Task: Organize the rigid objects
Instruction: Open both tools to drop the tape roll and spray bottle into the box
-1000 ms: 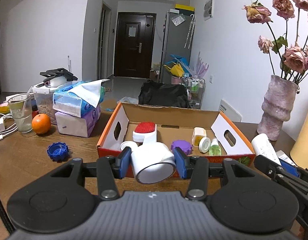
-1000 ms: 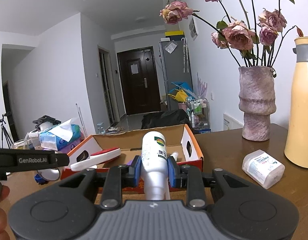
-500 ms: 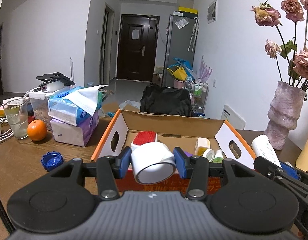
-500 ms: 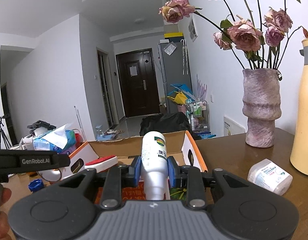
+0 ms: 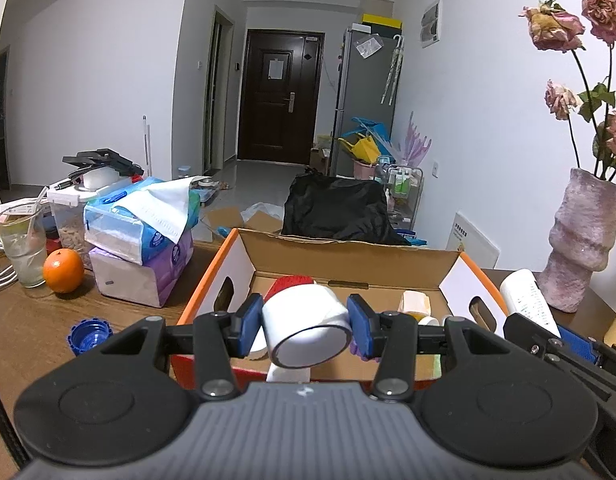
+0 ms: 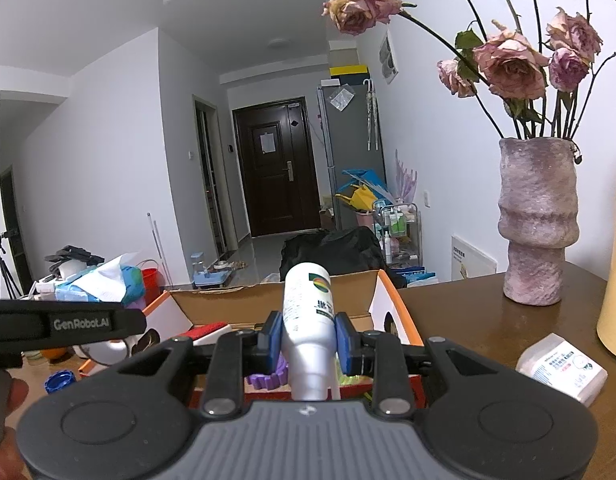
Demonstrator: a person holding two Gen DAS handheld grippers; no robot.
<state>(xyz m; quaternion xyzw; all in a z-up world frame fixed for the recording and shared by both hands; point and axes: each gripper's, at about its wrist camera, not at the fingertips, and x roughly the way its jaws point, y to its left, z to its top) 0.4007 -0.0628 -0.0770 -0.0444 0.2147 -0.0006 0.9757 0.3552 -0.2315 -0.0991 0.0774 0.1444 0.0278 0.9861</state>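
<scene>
From the left wrist, the left gripper (image 5: 306,326) clamps a white roll of tape (image 5: 308,327) between its 2 blue pads, the roll lying on its side with its hollow end toward the camera; it hangs over the near wall of the open cardboard box with orange edges (image 5: 447,266); inside the box lie a red-topped white brush (image 5: 288,282) and a small cream jar (image 5: 415,301); on the brown wooden table (image 5: 36,320), left of the box, sit a blue bottle cap (image 5: 88,335), an orange (image 5: 63,271) and stacked tissue packs (image 5: 142,240).

From the right wrist, the right gripper (image 6: 308,338) grips a white plastic bottle (image 6: 308,312) tightly, its base pointing away, above the same box's near edge; a purple ridged lid (image 6: 268,378) shows below the pads; a pinkish stone vase of dried roses (image 6: 537,220) stands on the table to the right, a small white packet (image 6: 561,368) nearer.
</scene>
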